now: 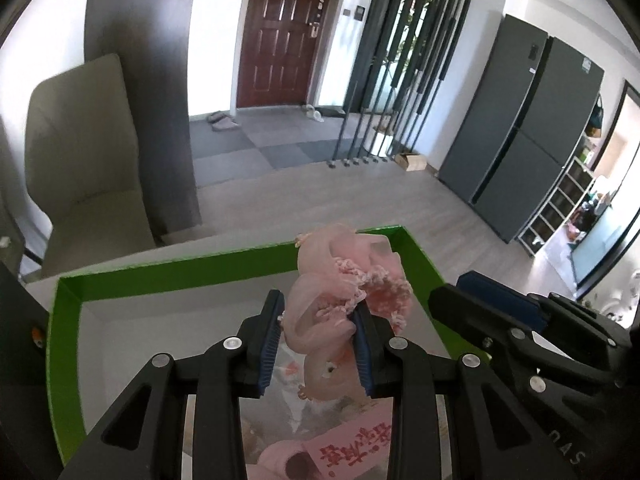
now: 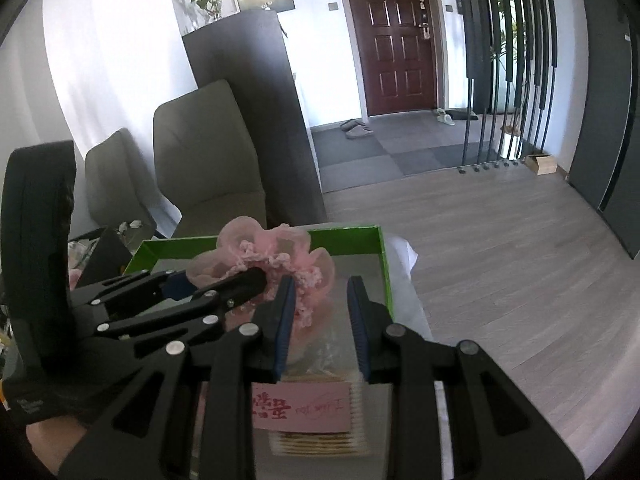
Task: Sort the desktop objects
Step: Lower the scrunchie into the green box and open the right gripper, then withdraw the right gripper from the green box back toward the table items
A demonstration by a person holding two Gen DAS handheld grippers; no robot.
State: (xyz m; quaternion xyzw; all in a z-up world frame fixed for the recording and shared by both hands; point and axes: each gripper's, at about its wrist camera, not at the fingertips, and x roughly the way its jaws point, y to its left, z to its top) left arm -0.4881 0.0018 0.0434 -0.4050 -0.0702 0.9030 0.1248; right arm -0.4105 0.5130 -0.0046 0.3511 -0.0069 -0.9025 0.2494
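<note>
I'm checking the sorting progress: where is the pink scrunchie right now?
The pink scrunchie is clamped in the left gripper, held over the green tray; in the right wrist view it hangs just left of the empty right gripper.

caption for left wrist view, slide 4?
Left gripper pinching a pink scrunchie over the green tray.

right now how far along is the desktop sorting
Done: a pack with a pink label already lies in the green tray. In hand: the left tongs are shut on a pink frilly scrunchie, holding it over the tray, not yet released. The right tongs hold nothing. Left: letting go of the scrunchie; a few items beside the tray at the left of the right wrist view are too unclear to count.
</note>
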